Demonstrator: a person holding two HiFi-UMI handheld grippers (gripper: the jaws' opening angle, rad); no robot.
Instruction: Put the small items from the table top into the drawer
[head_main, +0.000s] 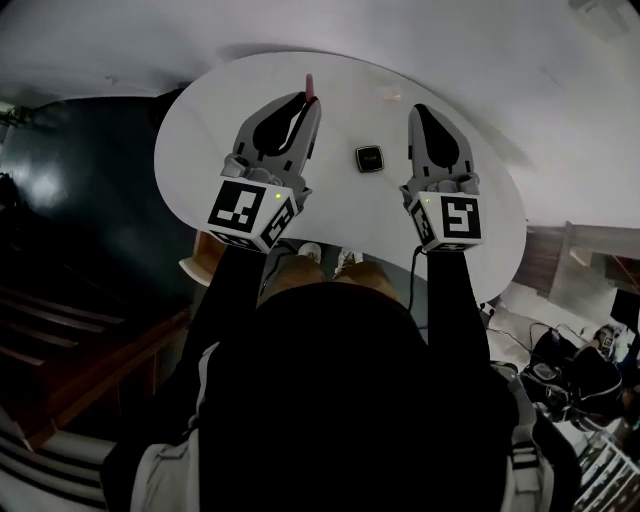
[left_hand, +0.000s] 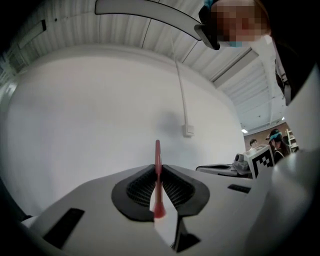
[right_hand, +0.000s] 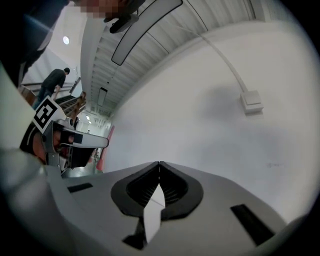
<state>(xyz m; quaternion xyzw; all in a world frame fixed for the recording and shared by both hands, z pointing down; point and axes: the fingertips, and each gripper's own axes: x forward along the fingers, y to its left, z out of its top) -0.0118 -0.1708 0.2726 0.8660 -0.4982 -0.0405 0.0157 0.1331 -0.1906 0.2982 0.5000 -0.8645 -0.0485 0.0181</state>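
Observation:
My left gripper (head_main: 311, 102) is shut on a thin red stick-like item (head_main: 313, 87), whose tip pokes out past the fingertips above the white table (head_main: 220, 120). In the left gripper view the red item (left_hand: 158, 172) stands upright, pinched between the dark pads of the left gripper (left_hand: 158, 167), which points at a white wall. A small black square item (head_main: 370, 158) lies on the table between the two grippers. My right gripper (head_main: 419, 110) is held above the table to the right of it. In its own view the right gripper (right_hand: 159, 164) has its jaws together with nothing in them.
The rounded table edge (head_main: 190, 245) runs close to my body, with dark floor and steps (head_main: 70, 330) to the left. Cables and clutter (head_main: 570, 370) lie at the lower right. A wall socket (right_hand: 251, 101) with a cable shows on the white wall ahead.

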